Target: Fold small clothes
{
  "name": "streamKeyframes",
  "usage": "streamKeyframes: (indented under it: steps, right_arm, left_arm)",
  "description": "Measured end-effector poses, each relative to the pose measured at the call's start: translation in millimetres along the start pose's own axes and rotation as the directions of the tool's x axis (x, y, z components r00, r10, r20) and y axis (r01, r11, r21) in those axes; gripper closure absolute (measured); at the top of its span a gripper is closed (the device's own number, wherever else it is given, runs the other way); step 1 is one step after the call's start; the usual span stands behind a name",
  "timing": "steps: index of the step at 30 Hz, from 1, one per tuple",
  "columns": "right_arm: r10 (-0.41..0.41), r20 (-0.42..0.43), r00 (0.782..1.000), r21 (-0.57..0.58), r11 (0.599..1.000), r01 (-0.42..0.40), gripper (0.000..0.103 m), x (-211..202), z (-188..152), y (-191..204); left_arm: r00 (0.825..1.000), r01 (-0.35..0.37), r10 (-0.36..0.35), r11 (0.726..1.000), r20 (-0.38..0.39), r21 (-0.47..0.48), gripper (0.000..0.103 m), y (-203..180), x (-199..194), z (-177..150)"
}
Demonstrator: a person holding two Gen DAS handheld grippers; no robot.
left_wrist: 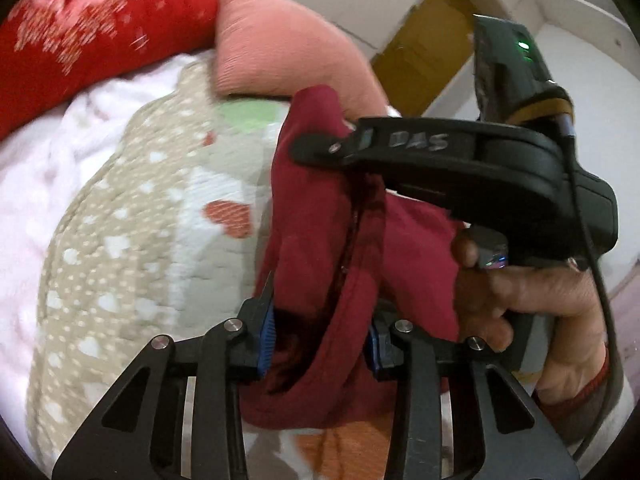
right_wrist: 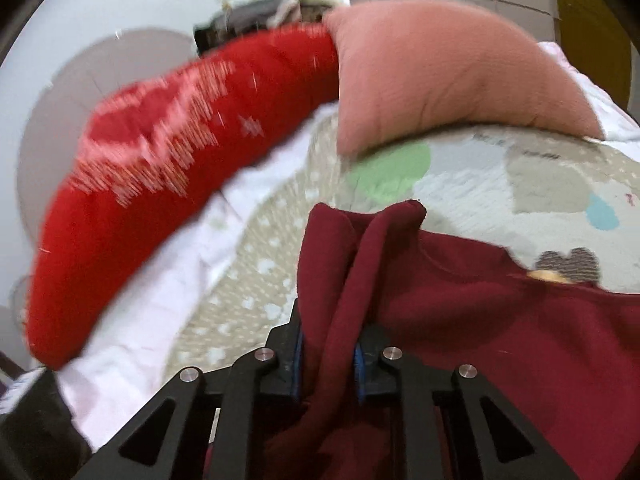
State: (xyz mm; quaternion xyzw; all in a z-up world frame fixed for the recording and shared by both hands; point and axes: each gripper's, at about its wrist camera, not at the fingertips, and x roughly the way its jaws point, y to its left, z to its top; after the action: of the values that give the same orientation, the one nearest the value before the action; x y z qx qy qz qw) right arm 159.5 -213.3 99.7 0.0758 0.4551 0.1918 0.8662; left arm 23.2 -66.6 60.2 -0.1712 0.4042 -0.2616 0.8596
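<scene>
One maroon garment [right_wrist: 500, 332] is in play, a soft, plain dark-red knit with a stitched hem, bunched into thick folds and lifted partly off the quilt [right_wrist: 500, 184] it otherwise drapes on. Two grippers have it. The left gripper [left_wrist: 320, 332] has its jaws drawn in around a rolled fold of the cloth, the blue pads [left_wrist: 267, 334] pressing the fabric from both sides. The right gripper [right_wrist: 328, 356] is nearly closed on a narrower ridge of the same garment, which rises in a peak above its pads; from the left wrist view that right gripper [left_wrist: 320, 146] shows side-on, its tip pinching the garment's upper edge, held by one hand [left_wrist: 532, 304] wearing a ring. Beyond the garment lies one beige quilt with white hearts, a red heart [left_wrist: 230, 218], a green patch [right_wrist: 394, 170] and a blue drop [right_wrist: 604, 212]. At the quilt's far edge rest two cushions: one salmon-pink cushion [right_wrist: 440, 76] and, left of it, one red cushion [right_wrist: 172, 152] with a pale, blurred pattern. Under the quilt a pale pink sheet [left_wrist: 44, 184] shows. Behind the cushions stands a white wall with one yellow door [left_wrist: 424, 44].
</scene>
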Motion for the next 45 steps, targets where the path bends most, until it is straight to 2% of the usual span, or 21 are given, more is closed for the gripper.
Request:
streamKeyframes:
  steps: [2,5,8,11,15,17,20,22,25,27,28,30,32,33,35,37,39,41,43,45]
  right_arm:
    - [0.019,0.027,0.999,-0.001,1.0,-0.019,0.086,-31.5,0.1,-11.0]
    - [-0.002,0.059,0.998,-0.025,1.0,0.004,0.087,-75.8,-4.9,-30.3]
    - [-0.036,0.106,0.994,-0.007,0.999,0.037,0.087,-120.1,-14.9,-60.9]
    - [-0.07,0.133,0.989,0.035,0.997,0.066,0.088,-155.5,-27.7,-99.9]
    - [-0.13,0.135,0.982,0.076,0.99,0.121,0.088,-183.1,-50.6,-145.4]
    - [-0.177,0.11,0.978,0.115,0.98,0.164,0.088,-183.2,-65.1,-170.2]
    - [-0.252,0.032,0.967,0.146,0.959,0.245,0.088,-162.7,-86.9,-200.3]
    - [-0.248,0.004,0.969,0.182,0.953,0.244,0.088,-148.3,-97.2,-212.1]
    - [-0.216,0.05,0.975,0.232,0.952,0.199,0.086,-147.8,-102.6,-220.4]
    - [-0.231,0.054,0.972,0.243,0.947,0.211,0.07,-157.7,-100.3,-220.1]
    - [-0.262,0.057,0.963,0.233,0.942,0.243,0.07,-163.7,-99.8,-215.3]
    - [-0.305,0.085,0.949,0.197,0.938,0.284,0.07,-183.3,-101.8,-200.7]
    - [-0.292,0.138,0.946,0.167,0.949,0.269,0.07,-203.3,-104.1,-178.8]
    - [-0.269,0.156,0.95,0.149,0.958,0.247,0.07,-209.0,-106.3,-171.1]
    - [-0.209,0.166,0.964,0.089,0.976,0.197,0.07,-210.4,-107.6,-147.3]
    - [-0.161,0.119,0.98,0.035,0.987,0.158,0.07,-196.1,-116.7,-129.9]
    - [-0.188,0.038,0.981,-0.014,0.982,0.189,0.07,-171.2,-134.4,-123.8]
    - [-0.261,-0.006,0.965,-0.041,0.964,0.261,0.071,-154.9,-155.7,-129.5]
    - [-0.245,0.031,0.969,-0.017,0.969,0.246,0.072,-161.6,-170.6,-141.5]
    - [-0.234,0.031,0.972,0.042,0.972,0.233,0.075,-179.0,-175.0,-152.7]
  left_arm:
    - [1.0,0.004,-0.003,0.998,-0.007,0.069,0.069,-29.7,0.3,0.8]
    - [0.999,0.029,-0.025,0.99,-0.03,0.136,0.069,-72.1,4.3,4.7]
    - [0.998,0.047,-0.036,0.968,-0.048,0.248,0.069,-129.1,15.9,2.2]
    - [0.994,0.092,-0.07,0.95,-0.086,0.297,0.07,-172.0,34.3,-6.0]
    - [0.989,0.098,-0.052,0.934,-0.141,0.343,0.07,-210.5,72.4,-26.3]
    - [0.985,0.091,-0.032,0.932,-0.169,0.35,0.07,-219.8,91.1,-37.5]
    - [0.97,0.081,0.005,0.936,-0.242,0.342,0.07,-222.8,108.6,-48.9]
    - [0.964,0.094,-0.001,0.935,-0.264,0.342,0.07,-219.8,106.4,-47.1]
    - [0.968,0.107,-0.017,0.93,-0.25,0.352,0.065,-215.1,77.5,-40.5]
    - [0.979,0.096,-0.023,0.927,-0.201,0.362,0.053,-208.9,46.8,-40.0]
    - [0.987,0.074,-0.014,0.926,-0.162,0.37,0.043,-204.2,34.1,-38.6]
    - [0.997,0.009,0.02,0.926,-0.073,0.377,0.037,-192.7,12.3,-37.4]
    - [0.997,-0.062,0.072,0.931,-0.015,0.361,0.037,-178.0,10.2,-27.8]
    - [0.994,-0.095,0.106,0.937,-0.012,0.337,0.037,-169.2,14.3,-24.7]
    - [0.991,-0.117,0.132,0.953,-0.037,0.281,0.037,-153.8,25.9,-23.4]
    - [0.987,-0.112,0.136,0.963,-0.082,0.245,0.037,-141.5,35.2,-33.7]
    - [0.97,-0.129,0.176,0.957,-0.167,0.261,0.037,-135.0,55.5,-46.8]
    - [0.951,-0.124,0.2,0.945,-0.234,0.303,0.037,-133.5,71.5,-62.9]
    - [0.956,-0.113,0.187,0.946,-0.226,0.305,0.037,-132.0,69.4,-71.4]
    - [0.96,-0.103,0.17,0.953,-0.224,0.284,0.037,-129.1,62.2,-68.6]
